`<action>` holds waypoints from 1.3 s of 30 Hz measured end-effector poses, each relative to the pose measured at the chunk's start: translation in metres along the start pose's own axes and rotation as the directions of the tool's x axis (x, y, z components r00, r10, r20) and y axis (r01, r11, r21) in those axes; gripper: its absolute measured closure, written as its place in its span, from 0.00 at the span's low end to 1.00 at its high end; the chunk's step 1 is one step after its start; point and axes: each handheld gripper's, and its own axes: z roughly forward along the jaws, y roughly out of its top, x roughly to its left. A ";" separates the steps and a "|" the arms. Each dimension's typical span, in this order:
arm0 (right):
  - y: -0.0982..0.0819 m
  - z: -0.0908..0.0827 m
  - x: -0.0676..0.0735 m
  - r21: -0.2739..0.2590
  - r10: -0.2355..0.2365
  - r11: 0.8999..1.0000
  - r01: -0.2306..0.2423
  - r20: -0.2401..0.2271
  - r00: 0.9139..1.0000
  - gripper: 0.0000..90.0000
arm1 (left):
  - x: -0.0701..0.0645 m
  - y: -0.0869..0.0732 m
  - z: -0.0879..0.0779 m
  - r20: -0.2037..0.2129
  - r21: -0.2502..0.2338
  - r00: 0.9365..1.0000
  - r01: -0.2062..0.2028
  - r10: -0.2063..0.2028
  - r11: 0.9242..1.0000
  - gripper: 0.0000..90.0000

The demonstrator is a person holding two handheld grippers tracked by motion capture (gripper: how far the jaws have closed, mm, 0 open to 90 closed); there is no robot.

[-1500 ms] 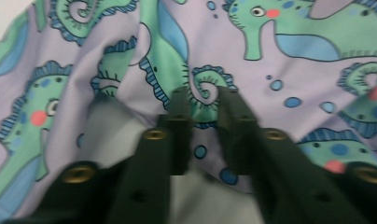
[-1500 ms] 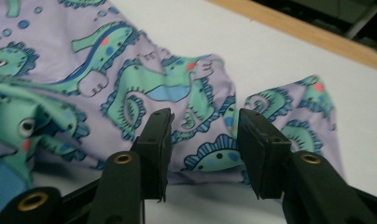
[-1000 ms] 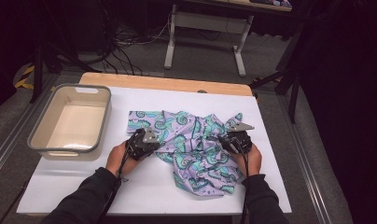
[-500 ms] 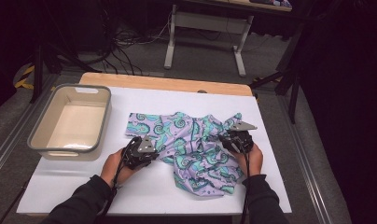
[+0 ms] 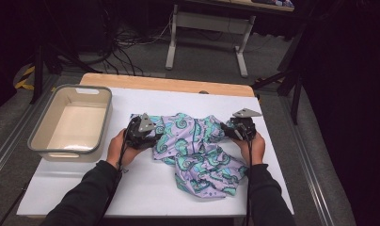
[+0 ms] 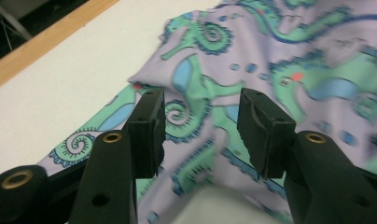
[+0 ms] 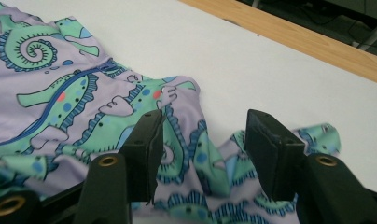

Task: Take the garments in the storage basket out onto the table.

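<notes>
both forearms in dark sleeves reach in from the near edge. the left black two-jaw hand-held gripper (image 5: 148, 131) points inward, its jaws just opening, nothing pinched between them. the right black hand-held gripper (image 5: 230, 132) faces it, jaws likewise parting, gripping nothing.

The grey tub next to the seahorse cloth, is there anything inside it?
The grey tub looks empty: its pale bottom shows bare. Its near wall hides a thin strip of the floor inside. The seahorse cloth lies outside it, on the white table.

bin: grey-rimmed beige plastic tub (image 5: 43, 141), left on the table
table: white top (image 5: 146, 188), wooden far edge (image 5: 169, 84)
</notes>
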 end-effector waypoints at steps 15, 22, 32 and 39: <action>0.016 0.047 0.007 0.193 -0.057 0.979 0.066 -0.049 0.997 0.73 | 0.035 -0.012 0.044 -0.066 0.129 0.989 0.139 -0.132 0.982 0.75; 0.020 0.056 0.009 0.239 -0.126 0.963 0.128 -0.022 0.992 0.97 | 0.027 -0.005 0.044 -0.113 0.201 0.992 0.082 -0.060 0.976 0.99; 0.041 0.057 0.011 0.105 -0.126 0.988 0.115 0.108 0.986 0.98 | 0.042 -0.008 0.038 -0.234 0.178 0.967 0.147 -0.103 0.973 1.00; 0.050 0.059 0.021 0.094 -0.162 0.985 0.148 0.158 0.974 0.78 | 0.044 -0.011 0.035 -0.234 0.159 0.959 0.199 -0.159 0.967 0.98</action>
